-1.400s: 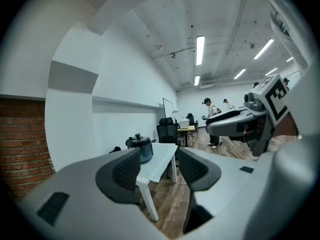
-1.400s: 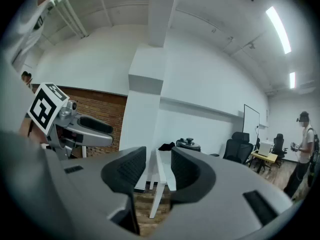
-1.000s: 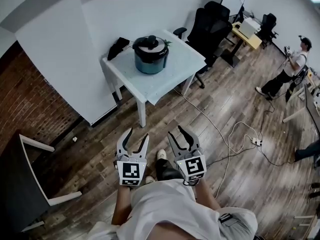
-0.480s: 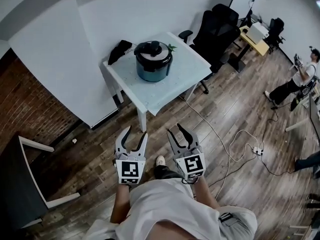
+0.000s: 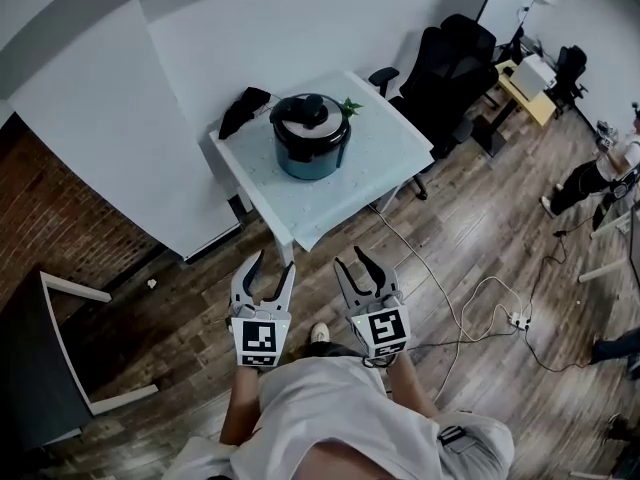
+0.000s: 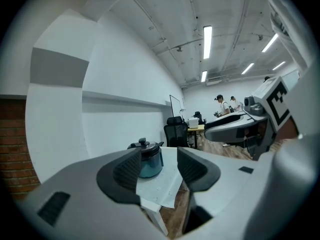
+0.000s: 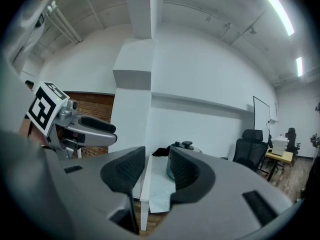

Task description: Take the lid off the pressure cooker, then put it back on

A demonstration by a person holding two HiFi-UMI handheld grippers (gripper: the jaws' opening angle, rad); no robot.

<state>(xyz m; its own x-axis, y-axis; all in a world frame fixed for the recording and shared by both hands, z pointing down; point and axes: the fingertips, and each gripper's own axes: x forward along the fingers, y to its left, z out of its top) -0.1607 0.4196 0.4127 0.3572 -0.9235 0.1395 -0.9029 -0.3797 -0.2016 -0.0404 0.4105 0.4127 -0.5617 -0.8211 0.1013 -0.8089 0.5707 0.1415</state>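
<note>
Progress check: the person has walked closer over the last second, so the table (image 5: 372,158) and the cooker (image 5: 311,140) on it look a bit bigger and sit more squarely at 12 o'clock from the two grippers. They're still well apart though, and nothing's been touched. The lid (image 5: 298,123) is on the cooker, so step one hasn't begun. I'd guess there's more walking before any reach.

The left gripper (image 5: 275,264) and right gripper (image 5: 349,258) are carried side by side, pointing roughly level at the table. Each has its jaws parted by a narrow gap. Both gripper views show only the far-off room through that gap, so both are empty.

Materials: the cooker is a squat round pot with a glossy teal-blue body, a pale metal lid with a black rim and a chunky black knob (image 5: 310,108). The table is white, square and smooth-topped on thin legs. Something black and limp, maybe cloth (image 5: 243,108), lies at the cooker's 10 o'clock, and a small green sprig (image 5: 350,106) at its 2. The jaw pads (image 6: 127,170) are dark and ribbed, set in smooth grey shells. The floor (image 5: 170,308) is wood plank.
</note>
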